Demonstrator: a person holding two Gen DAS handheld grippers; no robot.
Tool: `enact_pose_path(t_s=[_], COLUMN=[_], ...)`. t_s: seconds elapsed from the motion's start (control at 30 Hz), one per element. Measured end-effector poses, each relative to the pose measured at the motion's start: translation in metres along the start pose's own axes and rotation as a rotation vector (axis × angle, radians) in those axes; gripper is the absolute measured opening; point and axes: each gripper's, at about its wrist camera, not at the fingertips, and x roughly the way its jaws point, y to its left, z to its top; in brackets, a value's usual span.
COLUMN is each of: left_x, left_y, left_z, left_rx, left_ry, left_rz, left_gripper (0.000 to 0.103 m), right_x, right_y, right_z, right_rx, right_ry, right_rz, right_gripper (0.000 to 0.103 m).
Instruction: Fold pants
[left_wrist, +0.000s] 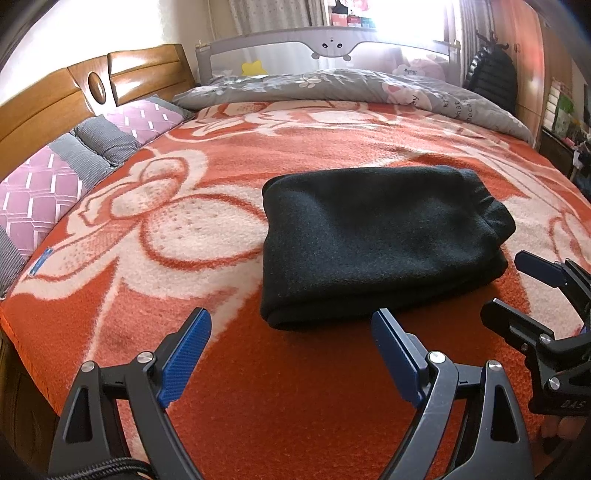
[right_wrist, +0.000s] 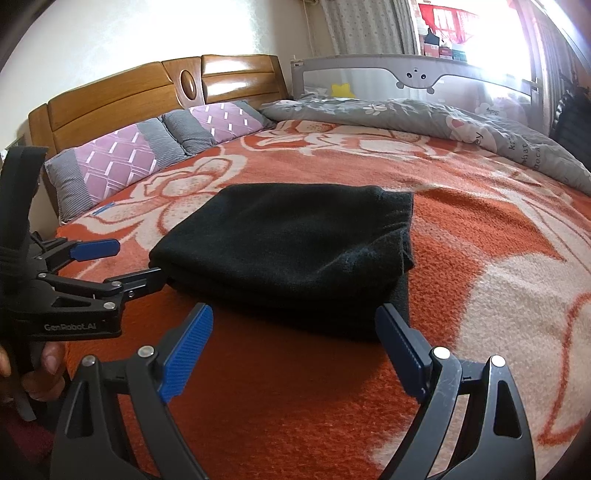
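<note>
The black pants lie folded into a thick rectangular bundle on the orange and white blanket; they also show in the right wrist view. My left gripper is open and empty, just short of the bundle's near edge. My right gripper is open and empty, near the bundle's front right corner. The right gripper shows at the right in the left wrist view, and the left gripper shows at the left in the right wrist view, beside the bundle's left corner.
Pink and grey pillows line the wooden headboard on the left. A grey quilt lies along the far side before a grey bed rail. A dark chair stands at the far right.
</note>
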Motion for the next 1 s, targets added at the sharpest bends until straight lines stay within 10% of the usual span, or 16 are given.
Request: enact_pose_path(t_s=[1.0], left_x=[0.002], left_y=[0.001], left_z=[0.007], left_rx=[0.002], left_ry=[0.005], left_rz=[-0.002], left_gripper=[0.089], right_x=[-0.005], right_y=[-0.013], right_z=[0.005], right_rx=[0.025], right_ry=[-0.009], right_rz=[-0.033], right_gripper=[0.090])
